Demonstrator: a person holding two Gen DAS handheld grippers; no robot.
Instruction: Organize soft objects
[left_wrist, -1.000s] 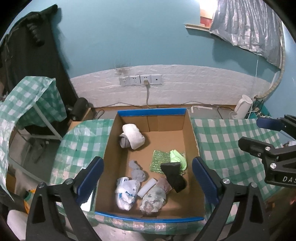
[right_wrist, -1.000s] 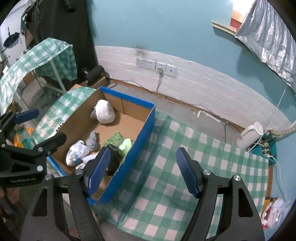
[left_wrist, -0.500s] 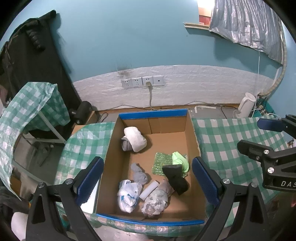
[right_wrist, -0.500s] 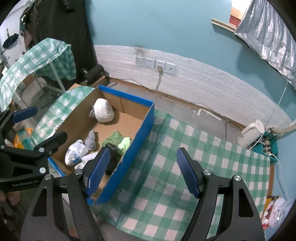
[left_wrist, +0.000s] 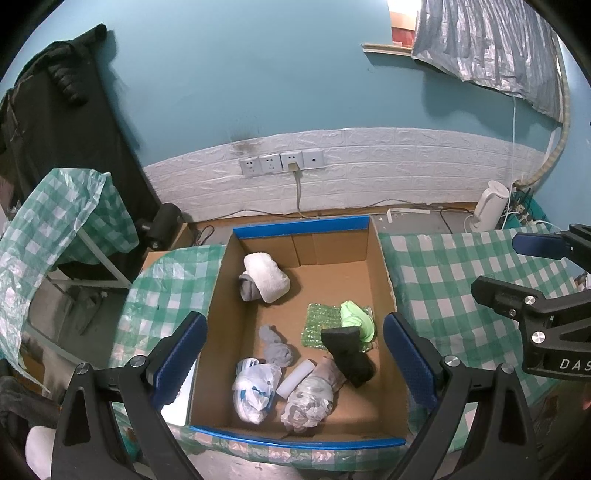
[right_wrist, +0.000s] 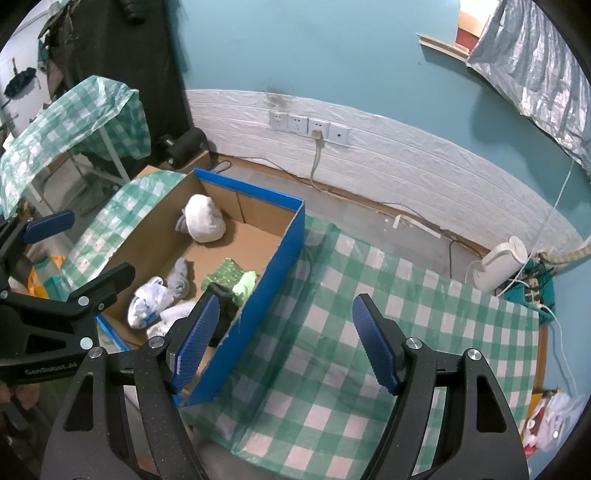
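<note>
A cardboard box with a blue rim (left_wrist: 301, 226) (right_wrist: 284, 254) sits on a green checked tablecloth (left_wrist: 443, 280) (right_wrist: 354, 332). Inside lie a white rolled towel (left_wrist: 267, 277) (right_wrist: 203, 219), a grey sock (left_wrist: 277, 349) (right_wrist: 180, 282), a white plastic bag (left_wrist: 255, 387) (right_wrist: 147, 301), a crumpled grey bundle (left_wrist: 310, 400), a black cloth (left_wrist: 349, 356), a lime cloth (left_wrist: 356, 319) (right_wrist: 245, 284) and a green bubble sheet (left_wrist: 319, 321) (right_wrist: 223, 275). My left gripper (left_wrist: 295, 362) is open, empty, above the box. My right gripper (right_wrist: 282, 347) is open, empty, over the cloth by the box's right wall.
A white kettle (left_wrist: 489, 203) (right_wrist: 496, 264) and a power strip (right_wrist: 532, 291) stand by the wall at the right. A second checked cover (left_wrist: 55, 221) (right_wrist: 70, 122) drapes a frame on the left. Wall sockets (left_wrist: 282, 162) sit behind the box.
Both grippers have drawn back and up a little from the box, so it looks slightly smaller. Both stay open and empty. The objects in the box have not moved.
</note>
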